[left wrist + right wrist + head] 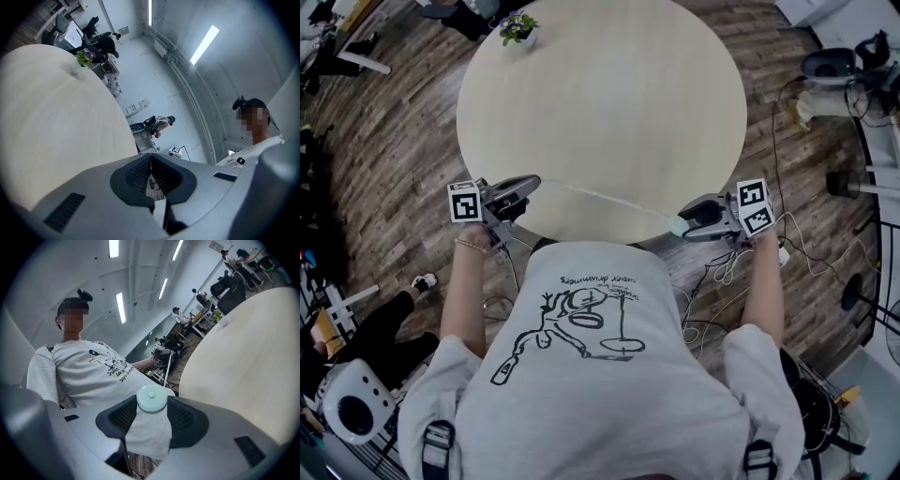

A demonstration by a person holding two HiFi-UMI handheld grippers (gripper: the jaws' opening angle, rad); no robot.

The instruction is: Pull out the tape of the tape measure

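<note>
A round mint-green tape measure [151, 398] sits between the pads of my right gripper [152, 416], which is shut on its case. In the head view that gripper [680, 225] is at the near right edge of the round table [600, 94]. A thin pale tape [605, 199] runs from the case [677, 226] leftward across the table's near edge to my left gripper [530, 185]. In the left gripper view the jaws [151, 176] are closed together on the thin end of the tape. Both grippers point toward each other, roughly level.
A small potted plant [518, 28] stands at the table's far left rim. Cables [722, 272] lie on the wood floor to the right. Office chairs and equipment [834, 66] stand at the far right. Another person's leg [375, 328] is at the lower left.
</note>
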